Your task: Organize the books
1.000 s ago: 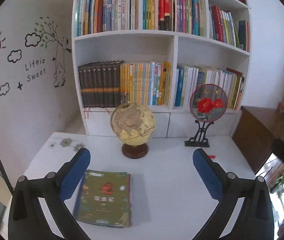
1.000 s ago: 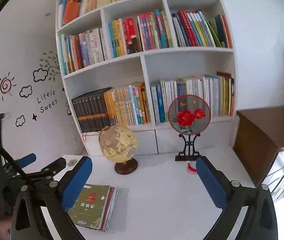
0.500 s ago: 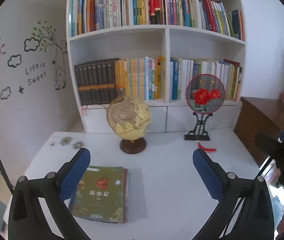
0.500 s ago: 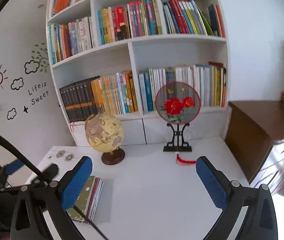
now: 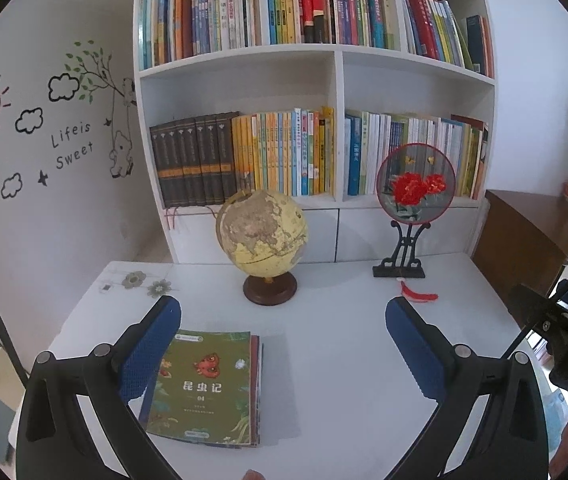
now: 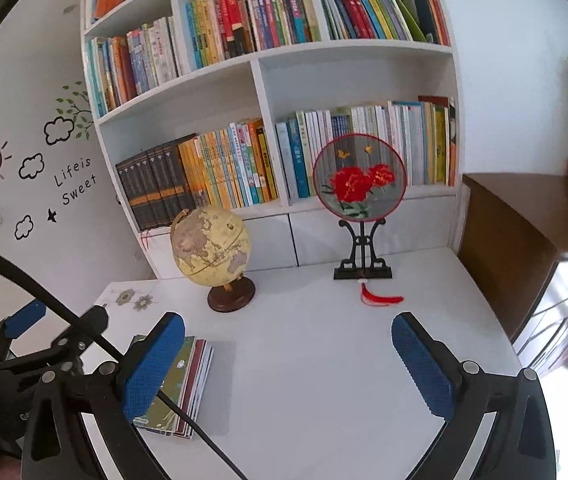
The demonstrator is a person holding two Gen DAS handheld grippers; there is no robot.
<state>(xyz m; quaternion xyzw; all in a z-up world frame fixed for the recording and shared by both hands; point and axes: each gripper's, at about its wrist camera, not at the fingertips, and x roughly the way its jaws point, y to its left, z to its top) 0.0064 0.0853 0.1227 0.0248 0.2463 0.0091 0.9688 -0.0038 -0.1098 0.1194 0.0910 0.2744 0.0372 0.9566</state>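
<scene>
Both claws hang above the white desk [image 5: 323, 360] with their blue-padded fingers spread wide and nothing between them; the left claw [image 5: 284, 354] hovers over the near left part of the desk, and the right claw [image 6: 287, 364] hovers beside it, over the middle.

Under the left claw's left finger [image 5: 150, 354] lies the small stack of books [image 5: 208, 388], flat on the desk, the top one green with a red creature on its cover; the finger's pad overlaps the stack's left edge in the view, though whether it touches I cannot tell; from the right claw the same stack [image 6: 188, 380] sits low and to the left, partly hidden behind that claw's left finger [image 6: 154, 366], with a black cable [image 6: 84, 330] crossing in front of it.

Ahead of the claws, well past the stack, stands a yellow globe [image 5: 262, 236] on a dark round base; to its right, ahead of the right fingers, a round fan with red flowers [image 5: 415, 184] stands upright on a black stand, a red tassel [image 5: 417, 294] lying on the desk just before it.

Behind both rises the white bookshelf [image 5: 337, 80], its compartments packed with upright books; a row of dark volumes [image 5: 194, 160] fills the lower left compartment beside yellow spines.

Off to the right of the desk is a brown wooden cabinet [image 6: 523, 240]; the wall on the left carries drawn clouds, a sun and the words "Life is Sweet" [image 5: 72, 148].
</scene>
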